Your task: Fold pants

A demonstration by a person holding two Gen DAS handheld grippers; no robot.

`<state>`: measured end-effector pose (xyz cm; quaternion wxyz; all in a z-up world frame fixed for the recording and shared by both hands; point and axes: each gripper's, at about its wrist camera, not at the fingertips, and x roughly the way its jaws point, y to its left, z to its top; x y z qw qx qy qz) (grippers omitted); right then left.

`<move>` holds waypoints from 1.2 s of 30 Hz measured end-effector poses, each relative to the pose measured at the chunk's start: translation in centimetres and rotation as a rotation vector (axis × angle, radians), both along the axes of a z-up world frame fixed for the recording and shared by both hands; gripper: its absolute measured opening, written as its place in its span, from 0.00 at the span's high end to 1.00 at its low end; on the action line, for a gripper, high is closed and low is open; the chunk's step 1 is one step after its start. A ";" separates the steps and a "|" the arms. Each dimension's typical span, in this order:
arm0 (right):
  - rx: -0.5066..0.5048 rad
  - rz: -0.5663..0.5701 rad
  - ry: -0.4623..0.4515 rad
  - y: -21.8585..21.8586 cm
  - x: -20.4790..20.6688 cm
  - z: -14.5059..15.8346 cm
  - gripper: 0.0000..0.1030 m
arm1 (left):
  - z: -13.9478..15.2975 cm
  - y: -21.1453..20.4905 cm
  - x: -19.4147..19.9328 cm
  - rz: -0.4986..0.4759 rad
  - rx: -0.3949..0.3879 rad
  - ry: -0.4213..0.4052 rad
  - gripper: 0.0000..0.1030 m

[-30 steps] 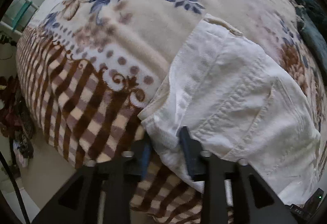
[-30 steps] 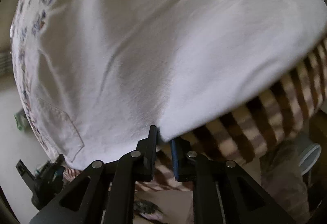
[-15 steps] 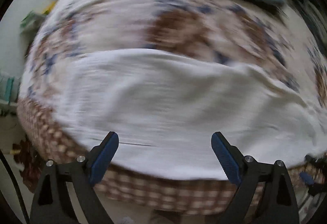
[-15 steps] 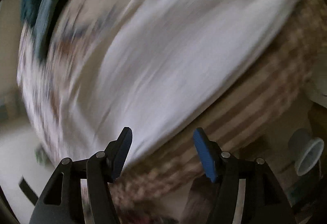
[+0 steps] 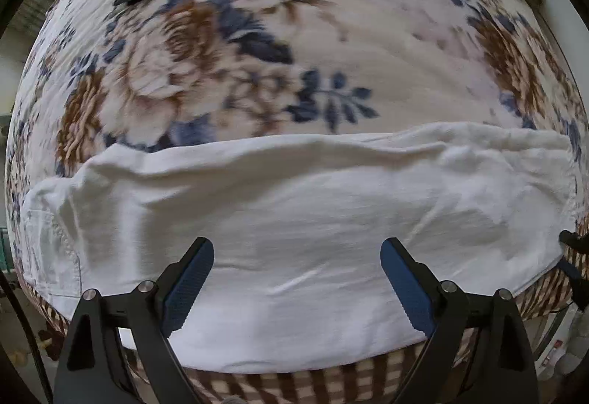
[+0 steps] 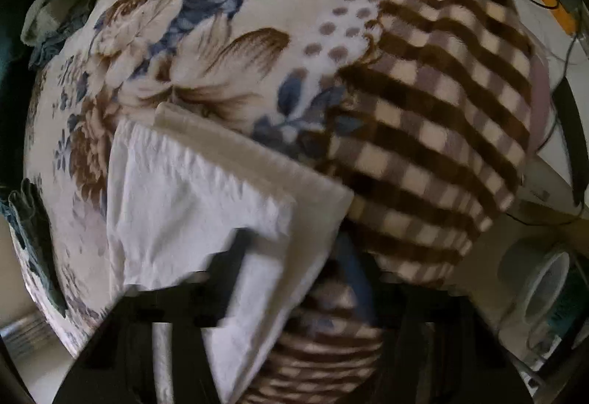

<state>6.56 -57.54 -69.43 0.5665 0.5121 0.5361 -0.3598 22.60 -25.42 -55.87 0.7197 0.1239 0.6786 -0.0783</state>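
white cotton pants (image 5: pixel 294 220) lie as a long band on the floral plush blanket (image 5: pixel 331 35), long axis crosswise | left gripper (image 5: pixel 296 278) gapes wide, empty, above the near edge | right gripper (image 6: pixel 294 278) blurred at the end hem (image 6: pixel 235 153), grip unclear

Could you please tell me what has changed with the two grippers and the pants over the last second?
The left gripper, shut on the white pants a second ago, has let go and now hovers open over them. The right gripper also released; its jaws are too blurred now to judge. The pants stay on the floral blanket.
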 end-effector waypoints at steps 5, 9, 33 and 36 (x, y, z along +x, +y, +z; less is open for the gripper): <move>-0.082 -0.003 0.012 -0.5 -0.9 2.1 1.00 | -0.4 -1.1 0.2 0.007 -0.003 0.027 0.10; -0.034 -0.009 -0.050 -0.8 -1.5 1.8 0.99 | -0.3 -1.0 0.2 0.027 -0.003 0.040 0.10; 0.118 -0.046 -0.185 0.3 -0.7 -2.5 0.65 | -0.6 -3.2 -0.6 0.028 -0.014 0.072 0.10; 0.030 -0.013 -0.174 0.8 -0.1 -1.4 0.93 | -0.7 -3.4 -1.1 0.027 -0.010 0.072 0.10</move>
